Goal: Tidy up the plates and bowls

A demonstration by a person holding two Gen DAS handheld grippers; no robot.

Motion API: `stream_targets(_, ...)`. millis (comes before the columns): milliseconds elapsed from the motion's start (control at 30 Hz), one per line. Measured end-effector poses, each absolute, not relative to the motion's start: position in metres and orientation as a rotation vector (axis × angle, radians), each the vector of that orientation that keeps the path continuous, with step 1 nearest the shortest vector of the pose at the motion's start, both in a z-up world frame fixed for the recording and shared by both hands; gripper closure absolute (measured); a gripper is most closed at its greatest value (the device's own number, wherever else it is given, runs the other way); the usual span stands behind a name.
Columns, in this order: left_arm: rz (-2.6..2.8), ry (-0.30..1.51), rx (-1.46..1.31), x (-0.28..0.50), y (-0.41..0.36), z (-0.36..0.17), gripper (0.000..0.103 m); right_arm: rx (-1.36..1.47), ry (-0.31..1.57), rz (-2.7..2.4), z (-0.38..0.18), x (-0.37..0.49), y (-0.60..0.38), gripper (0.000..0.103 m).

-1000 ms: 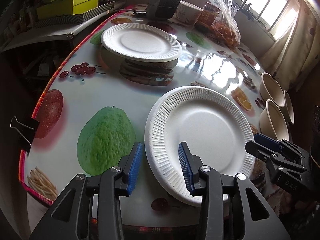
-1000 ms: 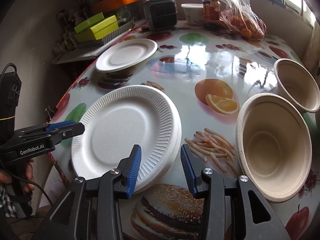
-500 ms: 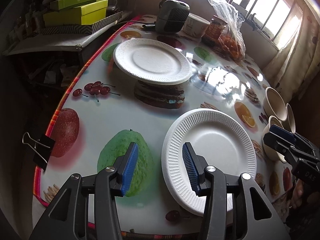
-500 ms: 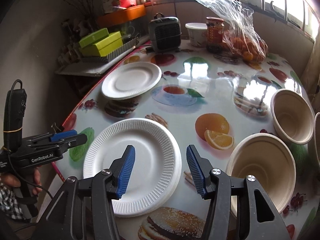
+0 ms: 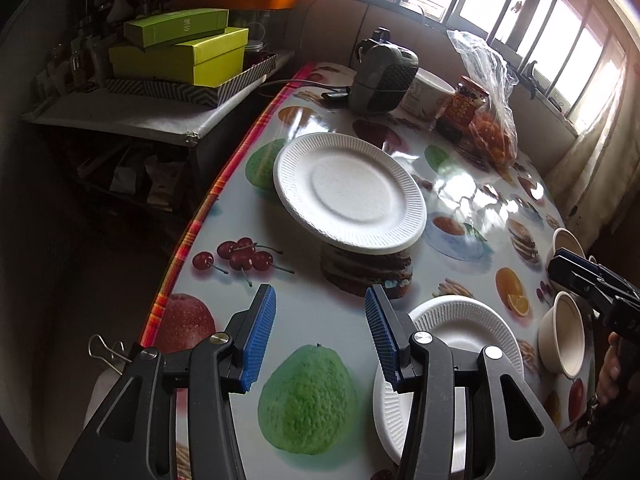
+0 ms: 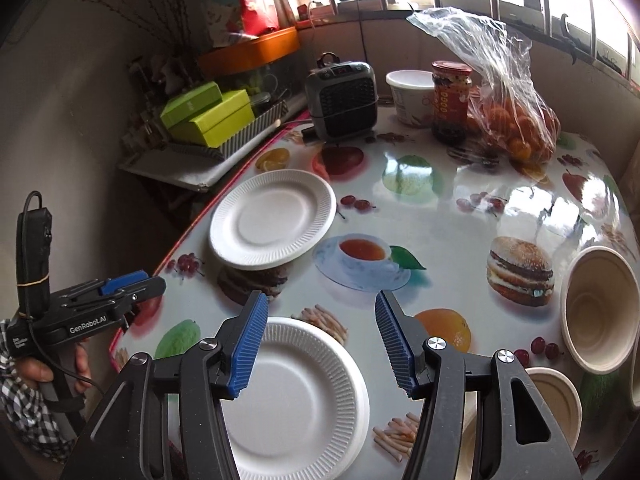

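A stack of white paper plates [image 6: 304, 392] lies near the table's front edge, below and between my right gripper's [image 6: 320, 340] open fingers, which do not touch it. In the left wrist view the same stack [image 5: 472, 332] sits right of my left gripper [image 5: 320, 320], which is open and empty over the green fruit print. A single white plate [image 5: 348, 204] [image 6: 272, 224] lies farther back on the left. Two beige bowls [image 6: 600, 312] [image 6: 556, 400] stand on the right. Each gripper shows in the other's view: the left gripper [image 6: 156, 284] and the right gripper [image 5: 560, 264].
At the table's far end stand a small grey heater [image 6: 344, 100], a white tub [image 6: 412, 96], a jar [image 6: 452, 100] and a bag of oranges [image 6: 512, 120]. Green boxes [image 5: 180, 52] sit on a side shelf. A binder clip [image 5: 108, 354] grips the left table edge.
Both grippers have let go of the near plate stack's rim, opened wider, and drawn up and back from it. The stack stays on the table.
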State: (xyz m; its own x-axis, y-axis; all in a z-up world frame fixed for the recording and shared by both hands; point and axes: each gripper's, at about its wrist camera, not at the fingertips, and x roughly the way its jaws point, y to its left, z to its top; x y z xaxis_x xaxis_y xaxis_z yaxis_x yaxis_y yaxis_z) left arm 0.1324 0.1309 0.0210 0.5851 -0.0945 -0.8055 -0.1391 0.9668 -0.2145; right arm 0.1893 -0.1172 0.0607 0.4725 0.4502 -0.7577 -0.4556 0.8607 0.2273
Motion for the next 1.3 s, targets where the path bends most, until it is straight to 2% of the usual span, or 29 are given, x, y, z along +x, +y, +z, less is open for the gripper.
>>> stream_targets(667, 0.034, 0.934, -0.293, 0.205, 0.173, 0.015, 0.055, -0.041, 0.94, 0.64, 0.041, 0.287, -0.086, 0.047)
stream_targets(867, 0.065, 0.925, -0.202, 0.221, 0.171, 0.004, 0.055, -0.025, 1.078, 0.674, 0.009, 0.313, -0.076, 0.047)
stream_targets(967, 0.003, 0.952, -0.251, 0.23, 0.173, -0.002, 0.055, -0.01, 1.12, 0.671, -0.003, 0.322, -0.072, 0.047)
stream_targets(1300, 0.011, 1.037, -0.287, 0.252, 0.177, -0.022, 0.055, 0.057, 1.169, 0.679, -0.022, 0.338, -0.065, 0.047)
